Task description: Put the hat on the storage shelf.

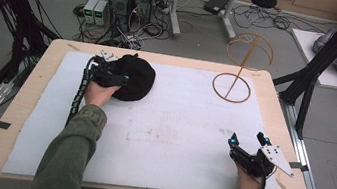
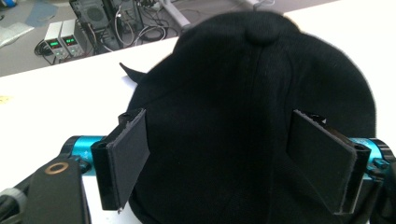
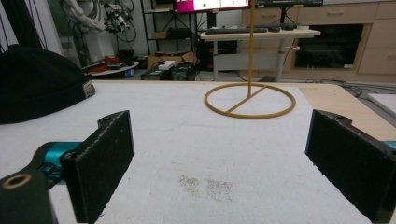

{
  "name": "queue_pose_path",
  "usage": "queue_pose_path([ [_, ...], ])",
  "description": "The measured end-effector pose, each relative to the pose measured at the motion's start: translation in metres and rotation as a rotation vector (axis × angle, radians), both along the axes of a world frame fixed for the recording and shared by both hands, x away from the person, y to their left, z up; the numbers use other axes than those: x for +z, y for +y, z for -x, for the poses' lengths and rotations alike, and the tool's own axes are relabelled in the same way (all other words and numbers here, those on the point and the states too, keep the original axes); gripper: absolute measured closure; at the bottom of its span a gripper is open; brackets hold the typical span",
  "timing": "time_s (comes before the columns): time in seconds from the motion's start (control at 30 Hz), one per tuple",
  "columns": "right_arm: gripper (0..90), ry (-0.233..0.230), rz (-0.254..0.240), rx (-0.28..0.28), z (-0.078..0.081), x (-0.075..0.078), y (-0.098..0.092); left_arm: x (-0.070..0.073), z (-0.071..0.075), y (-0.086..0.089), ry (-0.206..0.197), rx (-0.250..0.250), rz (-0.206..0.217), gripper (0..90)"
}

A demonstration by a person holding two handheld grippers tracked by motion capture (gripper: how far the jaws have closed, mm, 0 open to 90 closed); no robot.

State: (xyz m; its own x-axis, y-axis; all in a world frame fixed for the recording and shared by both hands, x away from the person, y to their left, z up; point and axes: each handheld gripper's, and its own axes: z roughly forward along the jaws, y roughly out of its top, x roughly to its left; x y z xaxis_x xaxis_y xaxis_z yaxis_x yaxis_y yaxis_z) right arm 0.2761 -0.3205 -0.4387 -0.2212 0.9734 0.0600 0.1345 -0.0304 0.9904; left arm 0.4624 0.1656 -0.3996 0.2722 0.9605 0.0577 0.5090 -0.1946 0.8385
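A black hat (image 1: 133,76) sits on the white mat (image 1: 176,131) that covers the surface (image 1: 28,104), far from the tall gold wire stand (image 1: 235,79), near the other back corner. The left gripper (image 1: 121,78) is right at the hat. In the left gripper view its two fingers (image 2: 126,154) are spread wide, one on each side of the soft black hat (image 2: 252,116), and they do not squeeze it yet. The little button on top of the hat (image 2: 262,33) points away from the gripper. The right gripper (image 1: 248,139) rests on the mat, well apart from the stand and on the near side of it. Its fingers (image 3: 100,163) are wide open too and hold nothing; in the right gripper view the stand's ring (image 3: 250,100) lies ahead on the mat. It looks like the left gripper is about to grab the hat. The hat is soft and floppy, so the fingers may pinch just a bit of cloth. Then the hat could slip out or hang down and droop when it goes up. If the fingers push down too hard, they could squash the hat flat or drag it over the mat. The stand looks thin and light, so a bump from the hat might tip it over.
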Motion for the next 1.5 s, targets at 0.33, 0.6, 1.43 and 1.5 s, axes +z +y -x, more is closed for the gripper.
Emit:
queue_pose_path([
  [0.33,7.1,-0.026,-0.001,-0.020,0.001,0.002,-0.001,0.003,0.006,-0.010,0.045,-0.022,0.043,87.7],
  [0.6,7.1,-0.029,-0.007,-0.018,0.002,0.003,-0.001,0.008,0.008,-0.007,0.016,-0.026,0.048,88.0],
  [1.43,7.1,-0.029,-0.011,-0.011,0.003,0.004,0.002,0.072,0.049,0.004,-0.366,-0.048,0.135,87.9],
  [1.5,7.1,-0.029,-0.016,-0.008,0.003,0.004,0.002,0.075,0.049,0.002,-0.383,-0.055,0.146,88.0],
])
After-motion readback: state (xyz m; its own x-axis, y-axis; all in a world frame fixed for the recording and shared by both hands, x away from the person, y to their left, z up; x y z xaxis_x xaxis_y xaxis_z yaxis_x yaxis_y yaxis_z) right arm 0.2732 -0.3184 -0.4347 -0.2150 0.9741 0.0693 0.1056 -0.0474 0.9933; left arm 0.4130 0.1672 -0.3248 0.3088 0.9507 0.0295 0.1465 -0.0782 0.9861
